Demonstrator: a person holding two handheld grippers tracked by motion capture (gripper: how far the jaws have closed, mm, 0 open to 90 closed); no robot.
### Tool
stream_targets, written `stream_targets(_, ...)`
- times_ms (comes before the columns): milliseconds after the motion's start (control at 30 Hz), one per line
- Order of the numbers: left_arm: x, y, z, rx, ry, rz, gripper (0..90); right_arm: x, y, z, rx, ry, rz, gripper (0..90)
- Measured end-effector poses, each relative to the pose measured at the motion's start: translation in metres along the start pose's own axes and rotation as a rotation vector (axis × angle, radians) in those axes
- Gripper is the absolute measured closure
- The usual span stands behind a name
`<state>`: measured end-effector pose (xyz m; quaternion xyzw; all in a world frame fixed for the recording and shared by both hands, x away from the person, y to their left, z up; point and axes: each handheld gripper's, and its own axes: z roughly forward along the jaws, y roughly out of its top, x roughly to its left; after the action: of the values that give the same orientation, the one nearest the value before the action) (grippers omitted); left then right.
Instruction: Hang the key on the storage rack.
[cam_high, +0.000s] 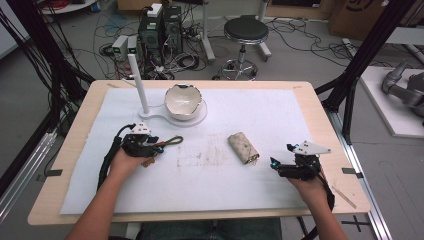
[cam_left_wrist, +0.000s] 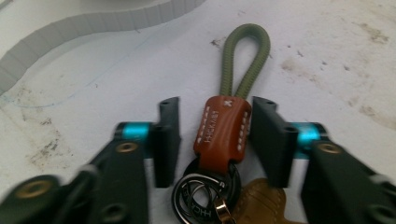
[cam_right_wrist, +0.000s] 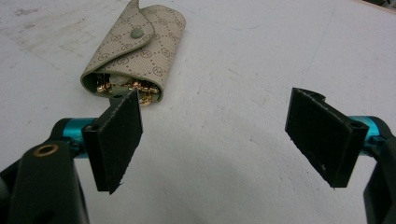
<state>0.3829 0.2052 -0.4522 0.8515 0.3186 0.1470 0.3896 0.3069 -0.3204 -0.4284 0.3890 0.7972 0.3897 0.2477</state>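
Gripping: the left gripper (cam_left_wrist: 215, 135) has its jaws on either side of the brown leather tab of a keychain (cam_left_wrist: 223, 128); the right pad touches the tab, a narrow gap shows at the left pad, so a firm clench cannot be told.
Keychain: lies flat on the white mat (cam_high: 260, 115) at the person's left, its olive cord loop (cam_left_wrist: 245, 58) pointing away from the jaws, dark metal rings (cam_left_wrist: 205, 196) and a tan leather piece (cam_left_wrist: 259, 203) on the near side.
Left gripper in high view: the left gripper (cam_high: 150, 145) sits over the keychain (cam_high: 167, 142), just in front of the white stand.
Right gripper: the right gripper (cam_right_wrist: 215, 135) has its jaws spread wide, with nothing between them; in the high view the right gripper (cam_high: 282, 162) rests low over the mat near the front right.
Key pouch: a beige patterned key pouch (cam_right_wrist: 133, 51), snap flap closed, lies just beyond the right gripper's left jaw; gold key hooks show inside its open end.
Bowl: a white bowl (cam_high: 184, 100) with a jagged rim stands on the flat base of the white stand (cam_high: 142, 95); what it holds cannot be told.
Edges: the stand's base edge curves close past the cord loop.
Open room: bare mat spreads between keychain and pouch, and across the front.
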Motion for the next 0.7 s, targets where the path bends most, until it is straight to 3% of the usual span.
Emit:
stream_targets(100, -0.003, 0.001, 0.0, 0.004, -0.004, 0.02, 66.5, -0.001, -0.001, -0.001, 0.001, -0.003, 0.0, 19.3)
stream_targets(333, -0.006, 0.004, -0.002, 0.019, 0.005, 0.049, 69.5, 0.0, 0.0, 0.0, 0.0, -0.001, -0.001, 19.3)
stream_targets(700, -0.009, 0.014, -0.031, -0.132, 0.055, 0.037, 70.2, 0.001, 0.002, 0.003, 0.0, 0.002, -0.009, 19.3)
